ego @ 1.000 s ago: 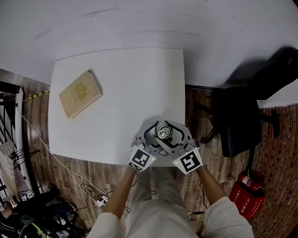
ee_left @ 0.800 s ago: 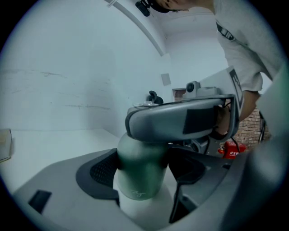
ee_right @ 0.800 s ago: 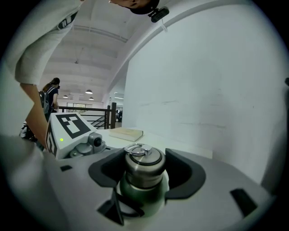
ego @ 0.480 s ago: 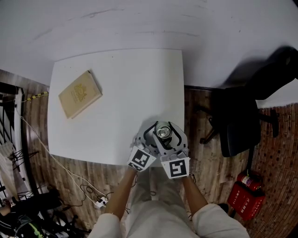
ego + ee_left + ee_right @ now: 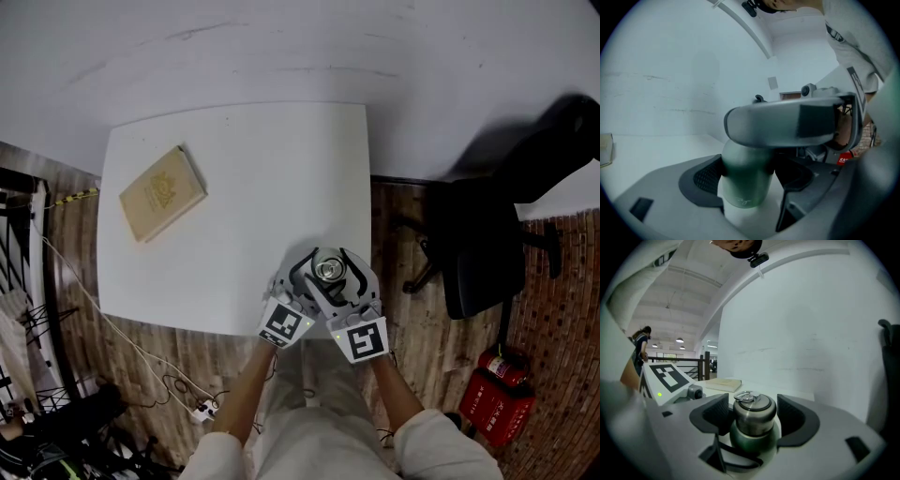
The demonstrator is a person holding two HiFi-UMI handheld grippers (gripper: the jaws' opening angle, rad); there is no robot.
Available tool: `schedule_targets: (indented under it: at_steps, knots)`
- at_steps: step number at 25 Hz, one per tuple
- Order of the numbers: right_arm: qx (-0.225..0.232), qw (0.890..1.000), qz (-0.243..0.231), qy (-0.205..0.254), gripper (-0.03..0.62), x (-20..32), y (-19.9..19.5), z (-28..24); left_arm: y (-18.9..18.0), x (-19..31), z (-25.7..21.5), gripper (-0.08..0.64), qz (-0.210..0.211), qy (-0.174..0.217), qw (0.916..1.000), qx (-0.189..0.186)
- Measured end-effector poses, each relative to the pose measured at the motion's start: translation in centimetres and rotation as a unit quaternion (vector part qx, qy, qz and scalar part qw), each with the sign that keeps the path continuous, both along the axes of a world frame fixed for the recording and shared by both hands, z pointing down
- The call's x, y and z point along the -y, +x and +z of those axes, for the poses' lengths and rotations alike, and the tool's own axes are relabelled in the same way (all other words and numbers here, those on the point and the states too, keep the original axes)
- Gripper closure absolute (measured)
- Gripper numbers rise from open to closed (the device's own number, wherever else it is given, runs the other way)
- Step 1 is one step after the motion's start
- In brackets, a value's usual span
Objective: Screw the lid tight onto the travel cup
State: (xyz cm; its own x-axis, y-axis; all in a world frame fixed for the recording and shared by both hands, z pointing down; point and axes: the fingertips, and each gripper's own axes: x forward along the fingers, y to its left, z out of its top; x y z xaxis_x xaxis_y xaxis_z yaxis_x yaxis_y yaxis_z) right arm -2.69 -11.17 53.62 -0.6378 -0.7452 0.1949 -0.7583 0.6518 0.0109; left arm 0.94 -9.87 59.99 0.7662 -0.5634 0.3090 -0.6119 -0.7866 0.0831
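The travel cup (image 5: 743, 187) was clamped by the left gripper (image 5: 749, 174), and the lid (image 5: 753, 411) (seated already, probably not yet tight) was being let go by the opening jaws of the right gripper (image 5: 754, 420).

Left gripper view: top of travel cup (image 5: 743, 183) behind the right tool (image 5: 754, 126), book (image 5: 604, 149) partly beyond left edge.

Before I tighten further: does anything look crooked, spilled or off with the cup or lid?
Nothing stands out. The cup is upright, its lid sits level, and no spill shows. Only note: it is close to the table's near edge.
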Motion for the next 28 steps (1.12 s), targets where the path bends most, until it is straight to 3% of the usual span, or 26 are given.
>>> schedule_targets:
  at_steps: [1,8,16,24,28]
  knots:
    - [0.007,1.000,-0.020,-0.007,0.274,-0.2,-0.1,0.0,0.1,0.0,0.0,0.222,0.000,0.000,1.0000,-0.001]
    - [-0.012,0.990,-0.142,-0.018,0.275,-0.8,0.7,0.3,0.1,-0.1,0.0,0.222,0.001,0.002,1.0000,-0.004]
    - [-0.068,0.956,-0.285,-0.032,0.282,-1.6,-0.5,1.0,0.1,0.0,0.0,0.222,0.003,0.001,1.0000,-0.003]
    - [-0.085,0.931,-0.354,-0.030,0.307,-1.4,-1.1,1.0,0.1,0.1,0.0,0.224,0.004,0.002,1.0000,-0.004]
    - [-0.079,0.928,-0.364,-0.030,0.331,-1.6,-1.2,1.0,0.1,0.2,0.0,0.224,0.004,0.002,1.0000,-0.004]
